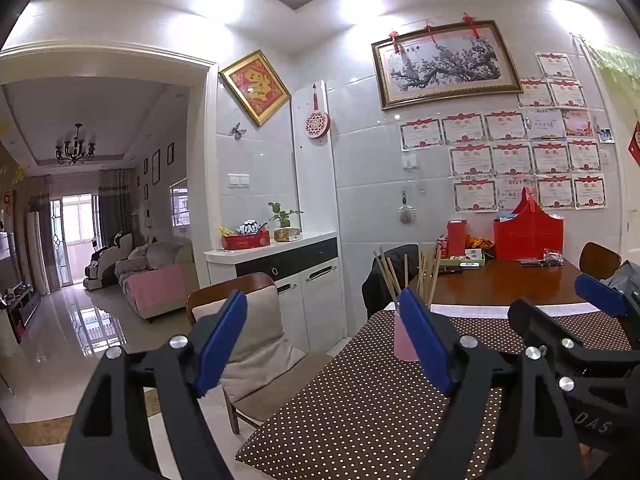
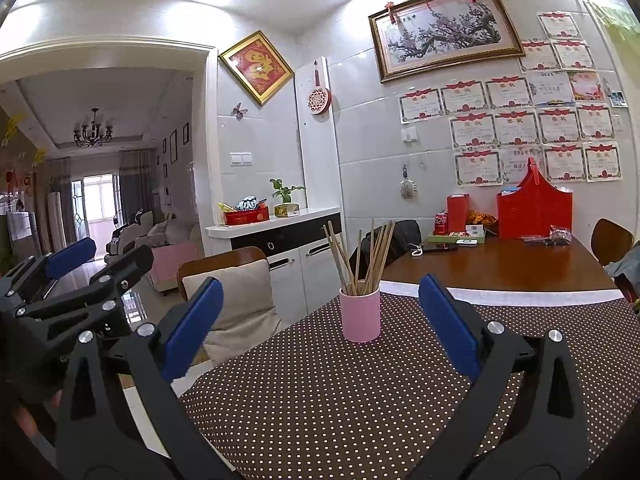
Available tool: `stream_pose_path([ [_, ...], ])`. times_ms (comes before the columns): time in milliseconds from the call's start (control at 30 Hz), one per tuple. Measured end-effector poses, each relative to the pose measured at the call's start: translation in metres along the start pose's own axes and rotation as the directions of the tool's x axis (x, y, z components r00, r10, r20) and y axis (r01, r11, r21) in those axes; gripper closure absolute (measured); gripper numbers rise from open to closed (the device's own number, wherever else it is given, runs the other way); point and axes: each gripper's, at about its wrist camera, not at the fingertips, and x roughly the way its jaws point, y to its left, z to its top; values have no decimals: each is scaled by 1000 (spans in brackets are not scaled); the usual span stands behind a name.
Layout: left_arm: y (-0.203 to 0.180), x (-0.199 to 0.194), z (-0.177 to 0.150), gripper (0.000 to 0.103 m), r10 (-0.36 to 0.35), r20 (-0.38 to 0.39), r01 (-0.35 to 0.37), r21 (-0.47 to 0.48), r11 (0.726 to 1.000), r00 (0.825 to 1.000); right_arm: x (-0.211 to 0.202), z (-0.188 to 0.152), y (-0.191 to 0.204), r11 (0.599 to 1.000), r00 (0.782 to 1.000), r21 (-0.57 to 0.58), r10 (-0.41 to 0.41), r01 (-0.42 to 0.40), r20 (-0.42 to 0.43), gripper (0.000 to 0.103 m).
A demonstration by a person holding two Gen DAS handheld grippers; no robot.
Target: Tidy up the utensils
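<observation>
Reaching level over the table (image 2: 320, 420), both pairs of tongs stand wide with nothing between their pads. The right tongs (image 2: 320, 324) are black plastic arms with round silver screw heads and flat blue rubbery pads; the left tongs (image 1: 324, 344) are built the same and hang past the table's near-left corner, over the tiled floor and a wooden chair with a beige cushion (image 1: 256, 336). Raised letters reading "DAS" show on the black body of the right tongs in the left wrist view.

A brown cloth with small pale dots covers the near part of the table. On it, ahead of the right tongs and between their pads in that view, stands a smooth pink cylindrical cup (image 2: 360, 314), upright, holding a loose fan of thin wooden chopsticks (image 2: 362, 256) that lean outward. In the left wrist view the cup is half hidden behind the right-hand pad.

Beyond the cloth the tabletop is glossy dark wood. At its far end sit a red Coca-Cola can (image 2: 440, 222), a green tray, a red box and a tall red basket with a pointed handle (image 2: 534, 208). Behind, on the white tiled wall, hang rows of red-bordered certificates (image 2: 516, 120), their print too small to read, and a gilt-framed plum-blossom picture (image 2: 444, 32).
</observation>
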Motion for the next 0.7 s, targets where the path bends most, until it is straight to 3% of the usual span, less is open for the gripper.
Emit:
stream_pose_path([
  [700,-1,-1,-1,26,-2,-3,2,2,1000,1000,1,-1,-2,1000,1000,6,0,0,-8,7],
])
